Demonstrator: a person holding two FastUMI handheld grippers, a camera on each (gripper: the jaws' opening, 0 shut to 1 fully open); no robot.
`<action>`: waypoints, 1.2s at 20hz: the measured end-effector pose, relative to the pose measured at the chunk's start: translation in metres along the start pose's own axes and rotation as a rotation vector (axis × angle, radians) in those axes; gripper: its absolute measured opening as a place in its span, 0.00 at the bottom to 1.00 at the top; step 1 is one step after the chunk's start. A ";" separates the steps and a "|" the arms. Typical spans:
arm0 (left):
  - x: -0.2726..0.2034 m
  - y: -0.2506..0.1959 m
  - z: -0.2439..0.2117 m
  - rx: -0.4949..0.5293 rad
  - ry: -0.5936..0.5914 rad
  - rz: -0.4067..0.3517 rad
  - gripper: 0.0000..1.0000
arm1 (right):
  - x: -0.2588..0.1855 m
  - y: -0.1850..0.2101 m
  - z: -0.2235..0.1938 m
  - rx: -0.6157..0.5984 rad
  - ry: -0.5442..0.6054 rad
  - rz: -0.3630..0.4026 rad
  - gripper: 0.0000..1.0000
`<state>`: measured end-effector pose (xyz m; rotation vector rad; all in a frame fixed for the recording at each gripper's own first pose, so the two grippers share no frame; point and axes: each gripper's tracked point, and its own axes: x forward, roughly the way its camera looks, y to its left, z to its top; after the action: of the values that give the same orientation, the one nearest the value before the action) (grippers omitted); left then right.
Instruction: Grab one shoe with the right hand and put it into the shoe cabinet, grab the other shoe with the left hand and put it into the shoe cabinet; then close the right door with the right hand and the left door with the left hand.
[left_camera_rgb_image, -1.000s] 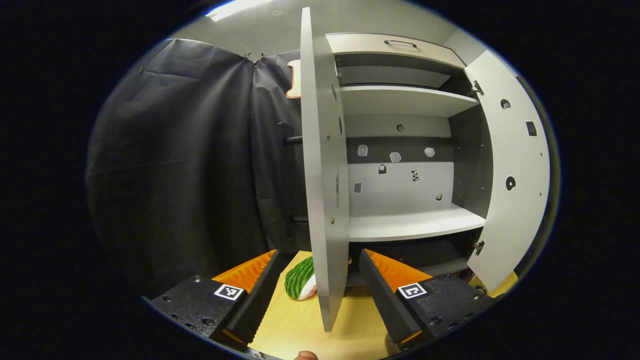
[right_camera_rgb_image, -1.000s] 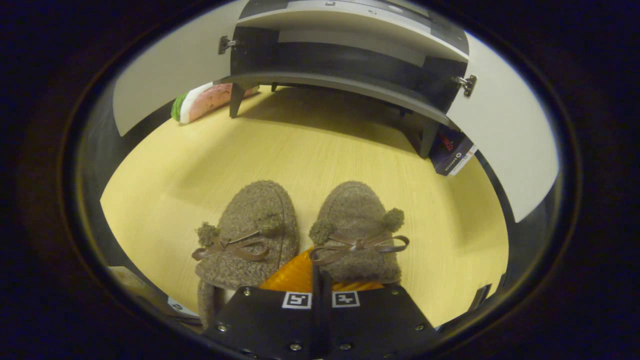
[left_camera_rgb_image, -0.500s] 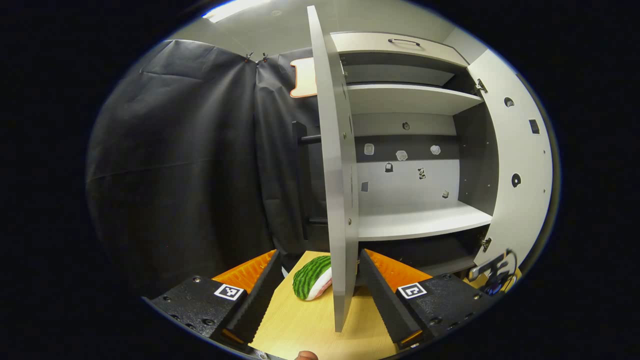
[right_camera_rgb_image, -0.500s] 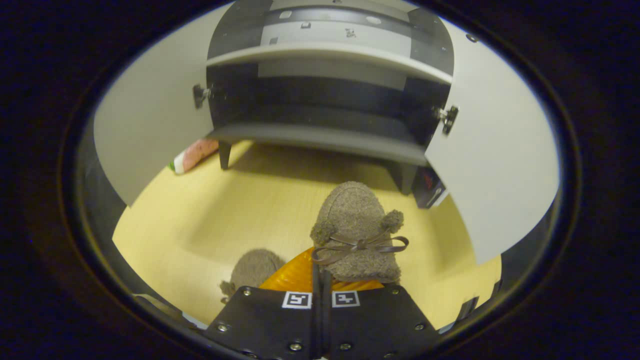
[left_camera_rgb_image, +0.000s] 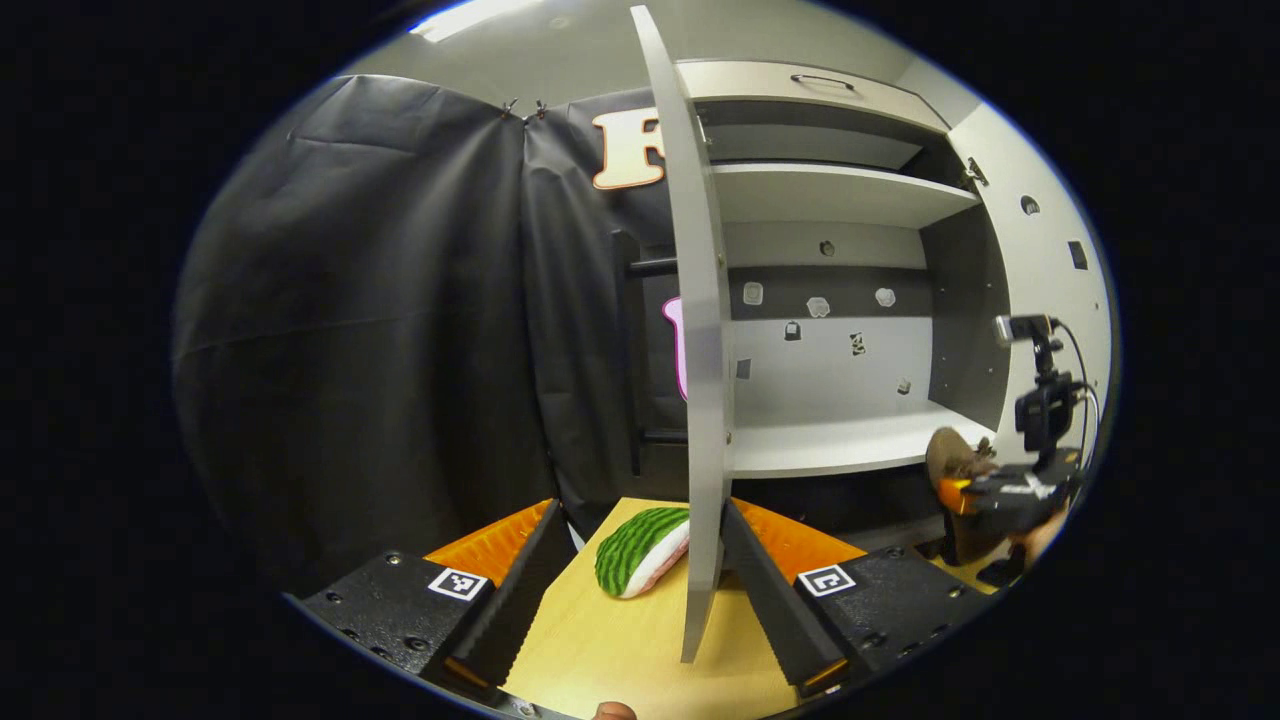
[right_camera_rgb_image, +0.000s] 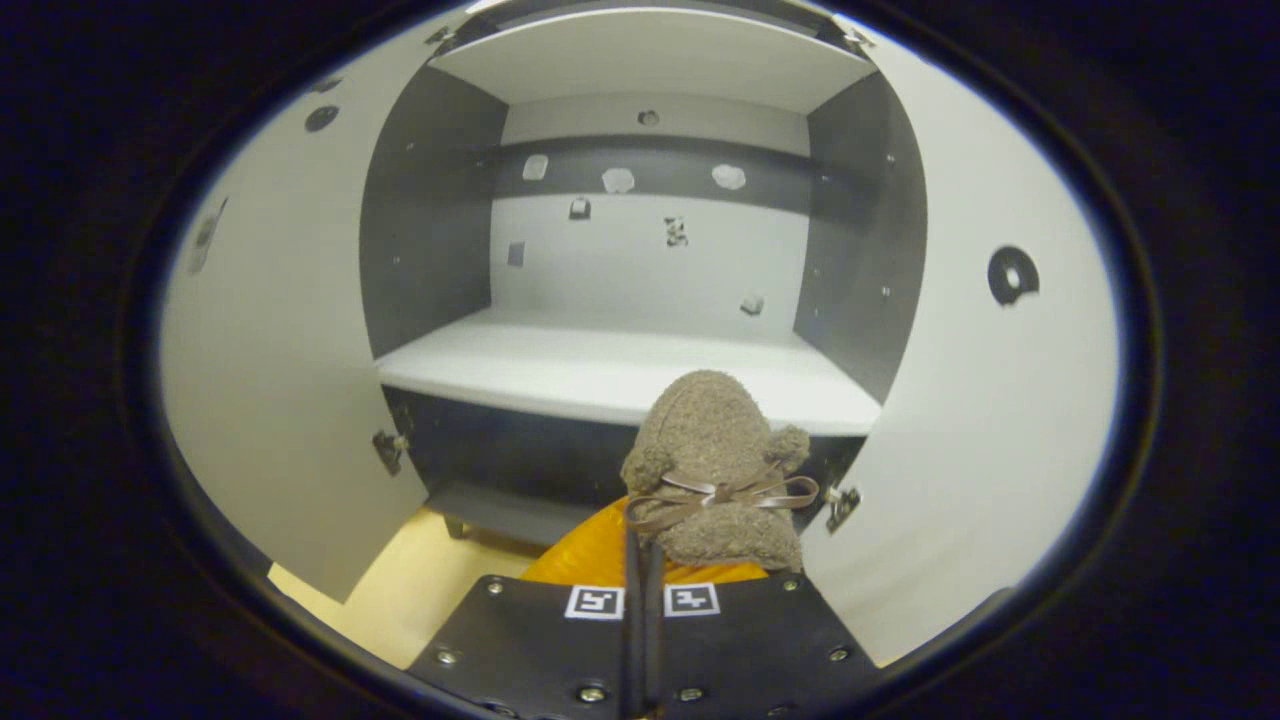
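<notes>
My right tongs (right_camera_rgb_image: 640, 560) pinch the fuzzy shoe (right_camera_rgb_image: 712, 470) by its heel rim, toe toward the cabinet shelf (right_camera_rgb_image: 620, 370). Probably soft, light, floppy; a firm rim grip suits. Left tongs (left_camera_rgb_image: 640, 585) gape wide, empty.

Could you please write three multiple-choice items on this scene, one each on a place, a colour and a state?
1. Where is the brown fuzzy shoe?
A. lying on the upper shelf
B. held up in front of the shoe cabinet
C. under the cabinet

2. What colour is the rind of the watermelon toy?
A. green striped
B. blue
C. plain white

3. How do the cabinet doors stand?
A. both shut
B. one shut
C. both open

Key: 1 B, the right gripper holds the shoe before the bare shelf; 2 A, green stripes show in the left gripper view; 3 C, both doors swing outward in the right gripper view.
</notes>
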<state>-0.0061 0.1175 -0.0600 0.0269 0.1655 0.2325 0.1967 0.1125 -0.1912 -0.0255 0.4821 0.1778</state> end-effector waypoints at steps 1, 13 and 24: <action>-0.001 0.000 -0.001 -0.009 0.001 0.000 0.98 | 0.009 -0.002 0.016 -0.016 -0.014 0.002 0.00; 0.005 -0.001 -0.005 -0.050 0.019 0.017 1.00 | 0.143 -0.039 0.125 -0.047 -0.042 -0.053 0.00; 0.011 -0.002 -0.005 -0.035 0.033 0.025 1.00 | 0.207 -0.057 0.114 -0.021 0.039 -0.099 0.02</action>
<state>0.0038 0.1176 -0.0666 -0.0094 0.1942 0.2613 0.4400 0.0977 -0.1869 -0.0737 0.5165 0.0855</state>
